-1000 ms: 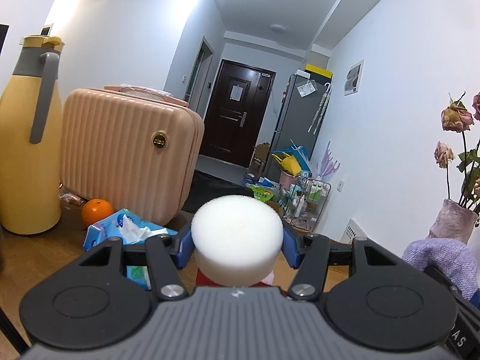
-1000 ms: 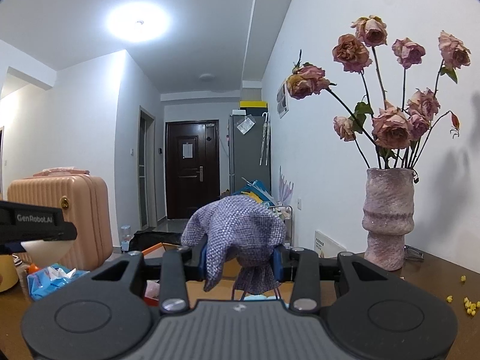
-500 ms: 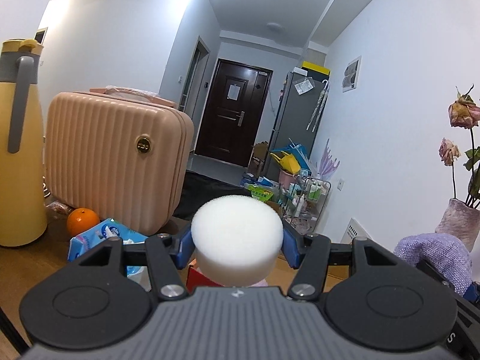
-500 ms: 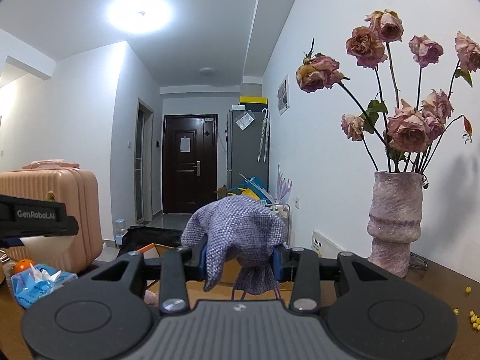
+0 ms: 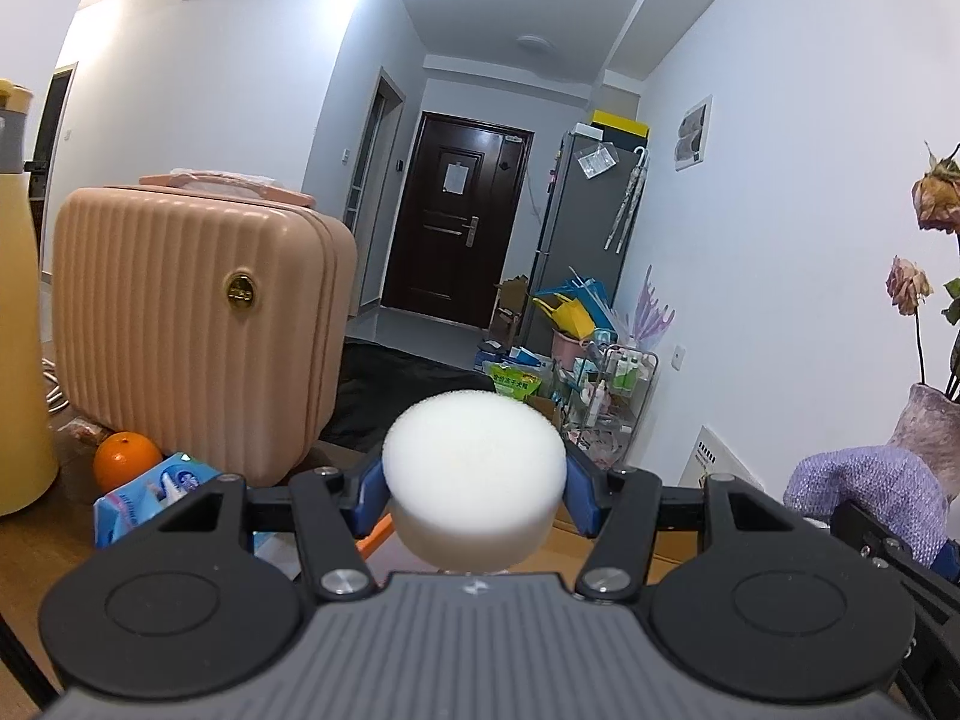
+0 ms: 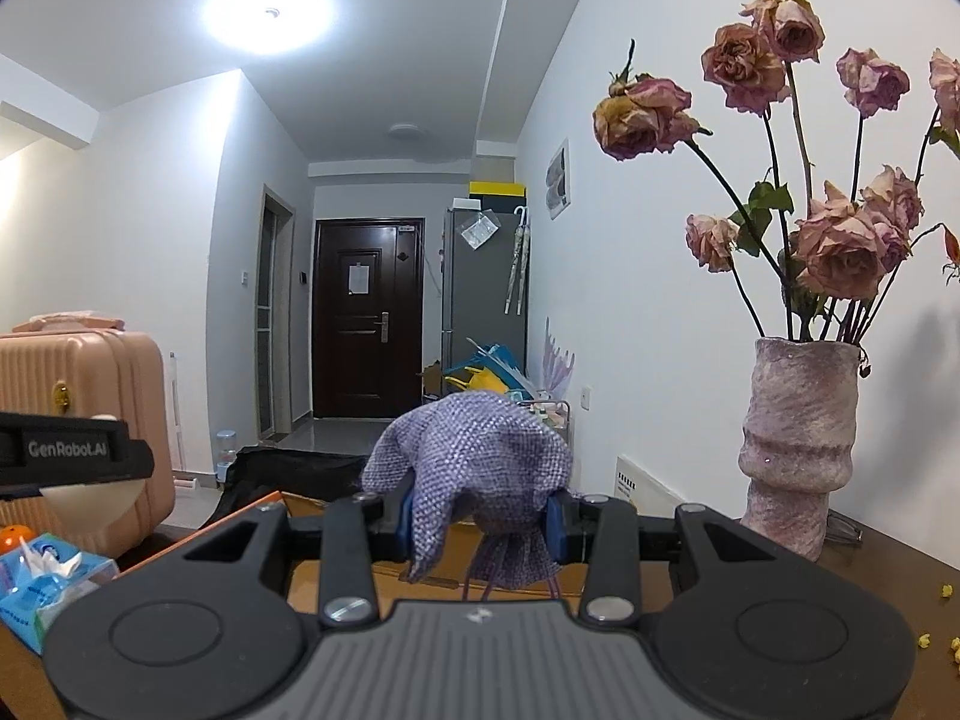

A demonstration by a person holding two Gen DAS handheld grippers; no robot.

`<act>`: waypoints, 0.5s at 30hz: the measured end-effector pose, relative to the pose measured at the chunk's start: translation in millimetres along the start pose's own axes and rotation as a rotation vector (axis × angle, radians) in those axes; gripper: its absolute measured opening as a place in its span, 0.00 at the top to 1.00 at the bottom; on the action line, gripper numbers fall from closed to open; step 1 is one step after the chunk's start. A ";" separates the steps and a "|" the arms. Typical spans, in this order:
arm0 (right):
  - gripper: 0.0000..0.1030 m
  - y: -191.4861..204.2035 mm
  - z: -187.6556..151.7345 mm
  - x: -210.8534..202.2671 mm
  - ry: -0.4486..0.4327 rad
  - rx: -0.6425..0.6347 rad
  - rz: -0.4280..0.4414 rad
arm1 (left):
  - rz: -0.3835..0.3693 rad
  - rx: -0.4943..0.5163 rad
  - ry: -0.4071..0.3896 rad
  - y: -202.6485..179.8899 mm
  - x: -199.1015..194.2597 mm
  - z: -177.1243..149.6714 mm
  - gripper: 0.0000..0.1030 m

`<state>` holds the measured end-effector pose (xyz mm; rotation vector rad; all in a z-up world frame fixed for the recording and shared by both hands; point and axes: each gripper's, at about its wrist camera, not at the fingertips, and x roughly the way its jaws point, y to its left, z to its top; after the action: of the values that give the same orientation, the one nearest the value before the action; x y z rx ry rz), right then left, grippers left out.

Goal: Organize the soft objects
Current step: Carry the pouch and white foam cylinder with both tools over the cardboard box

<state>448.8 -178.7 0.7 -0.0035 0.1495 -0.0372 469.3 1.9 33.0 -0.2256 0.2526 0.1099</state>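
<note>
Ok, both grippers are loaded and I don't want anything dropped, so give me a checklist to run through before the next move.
1. Left gripper shut on the white sponge: ok, blue pads press both sides.
2. Right gripper shut on the purple cloth pouch: ok, fabric bunched between the pads.
3. Pouch's loose end hanging below the jaws: not ok, it dangles and could snag.
4. Clearance from the vase: ok, it stands off to the right.
5. Drop-off place for the soft things: cannot tell.
</note>
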 end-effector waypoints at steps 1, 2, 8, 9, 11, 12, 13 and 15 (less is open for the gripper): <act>0.63 -0.5 0.3 2.5 0.001 0.001 -0.001 | 0.000 0.003 0.000 -1.1 2.1 -0.2 0.43; 0.63 -1.1 0.6 5.1 0.003 0.002 -0.002 | -0.001 0.006 0.000 -2.2 5.1 0.0 0.43; 0.63 -3.5 0.4 20.4 0.025 0.003 -0.008 | -0.001 0.029 0.006 -9.1 18.7 -0.1 0.43; 0.63 -4.1 0.6 23.1 0.029 0.004 -0.008 | 0.001 0.034 0.007 -10.4 21.1 -0.1 0.43; 0.63 -4.9 0.5 28.0 0.040 0.004 -0.008 | 0.006 0.047 0.011 -12.9 26.3 -0.2 0.43; 0.63 -5.0 0.3 30.0 0.044 0.004 -0.008 | 0.008 0.051 0.014 -14.5 29.6 0.2 0.43; 0.63 -4.8 0.1 32.1 0.049 0.003 -0.009 | 0.009 0.056 0.019 -15.7 32.5 0.0 0.43; 0.63 -4.9 -0.3 36.5 0.060 0.001 -0.009 | 0.011 0.064 0.028 -17.0 37.8 -0.3 0.43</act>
<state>484.6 -184.9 -5.0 -0.0025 0.2099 -0.0465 507.9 -11.6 26.5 -0.1620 0.2847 0.1099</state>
